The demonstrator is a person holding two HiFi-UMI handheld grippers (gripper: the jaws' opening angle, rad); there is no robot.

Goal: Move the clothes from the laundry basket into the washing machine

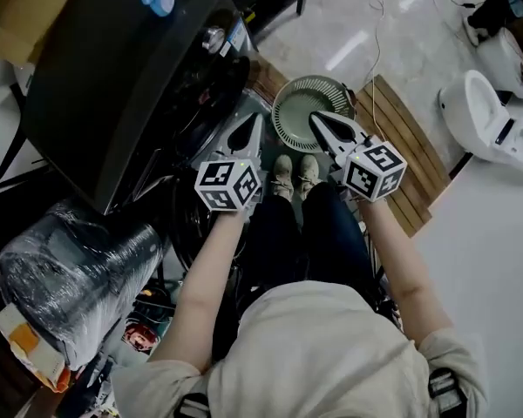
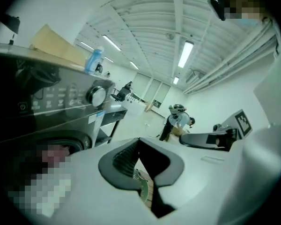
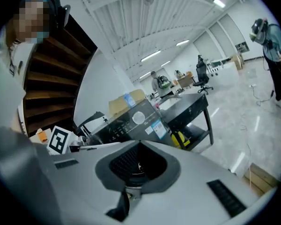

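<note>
Both closed, empty: left claw (image 1: 256, 120) and right claw (image 1: 315, 117) above laundry basket (image 1: 287, 92).

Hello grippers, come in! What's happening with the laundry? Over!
Left gripper shut, empty. Right gripper shut, empty. Basket on floor by washer, looks empty. Nothing seen in the way. Over.

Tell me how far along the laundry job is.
The laundry basket looks empty, so the moving seems done. In hand: nothing; left gripper and right gripper are both shut, empty. Left: likely little, though the washing machine hides its drum, so unconfirmed.
</note>
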